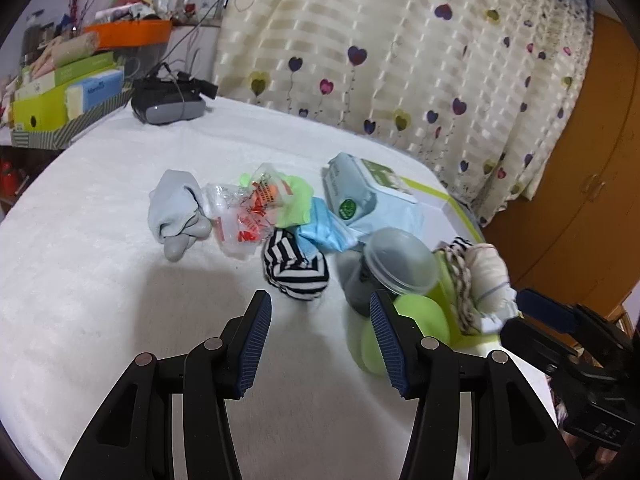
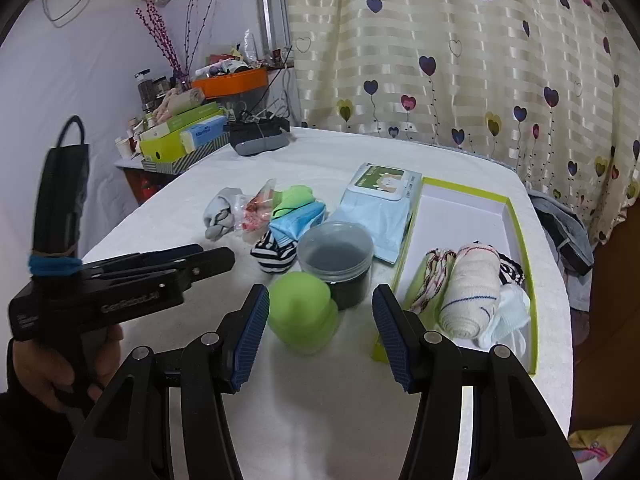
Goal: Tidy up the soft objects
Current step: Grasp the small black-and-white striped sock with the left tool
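I see the white-covered counter [image 2: 320, 380] carrying a green-edged box [image 2: 516, 216] on its right, with rolled socks [image 2: 472, 292] inside. Left of it sit a wet-wipe pack [image 2: 380, 208], a lidded jar [image 2: 336, 256], a green sponge [image 2: 300, 312] and a striped sock [image 1: 296, 268]. My left tongs [image 1: 320, 336] and right tongs [image 2: 320, 332] both gape empty.

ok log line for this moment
left gripper: open, empty | right gripper: open, empty | striped sock: on table | box: holds rolled socks
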Demonstrator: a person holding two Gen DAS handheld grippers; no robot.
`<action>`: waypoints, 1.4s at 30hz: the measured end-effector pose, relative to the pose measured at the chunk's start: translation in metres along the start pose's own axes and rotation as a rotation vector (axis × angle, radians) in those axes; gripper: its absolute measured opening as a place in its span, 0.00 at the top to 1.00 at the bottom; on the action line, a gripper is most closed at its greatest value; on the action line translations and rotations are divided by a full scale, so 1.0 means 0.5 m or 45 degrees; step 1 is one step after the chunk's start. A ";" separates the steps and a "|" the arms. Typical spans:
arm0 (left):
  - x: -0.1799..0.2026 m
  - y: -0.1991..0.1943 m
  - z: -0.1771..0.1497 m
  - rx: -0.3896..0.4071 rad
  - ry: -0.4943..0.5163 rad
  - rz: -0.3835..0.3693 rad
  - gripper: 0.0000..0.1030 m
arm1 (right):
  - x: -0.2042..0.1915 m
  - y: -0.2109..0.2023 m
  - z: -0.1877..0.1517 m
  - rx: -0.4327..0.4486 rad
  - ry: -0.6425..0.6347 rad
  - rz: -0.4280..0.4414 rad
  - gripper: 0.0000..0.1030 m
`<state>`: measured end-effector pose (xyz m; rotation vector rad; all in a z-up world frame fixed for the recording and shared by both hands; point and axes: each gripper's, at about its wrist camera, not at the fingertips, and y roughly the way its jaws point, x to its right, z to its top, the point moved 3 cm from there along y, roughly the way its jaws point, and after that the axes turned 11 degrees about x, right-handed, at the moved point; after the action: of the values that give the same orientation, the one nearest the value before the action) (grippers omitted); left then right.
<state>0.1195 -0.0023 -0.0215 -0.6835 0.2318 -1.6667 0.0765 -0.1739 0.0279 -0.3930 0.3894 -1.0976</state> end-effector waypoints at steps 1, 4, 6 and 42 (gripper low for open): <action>-0.002 0.009 0.001 -0.006 0.000 0.005 0.51 | 0.004 0.004 0.001 -0.001 0.003 0.001 0.47; -0.006 0.043 0.002 -0.040 -0.008 0.002 0.51 | 0.015 0.014 0.004 -0.004 0.012 0.004 0.47; -0.011 0.064 0.002 -0.059 -0.006 0.021 0.51 | 0.020 0.020 0.005 -0.008 0.017 0.007 0.47; -0.066 0.011 -0.004 -0.013 -0.068 0.025 0.89 | -0.016 0.077 0.046 -0.013 -0.022 0.081 0.47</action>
<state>0.1254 0.0273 -0.0360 -0.7305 0.2082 -1.6274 0.1141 -0.1485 0.0301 -0.3962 0.3900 -1.0302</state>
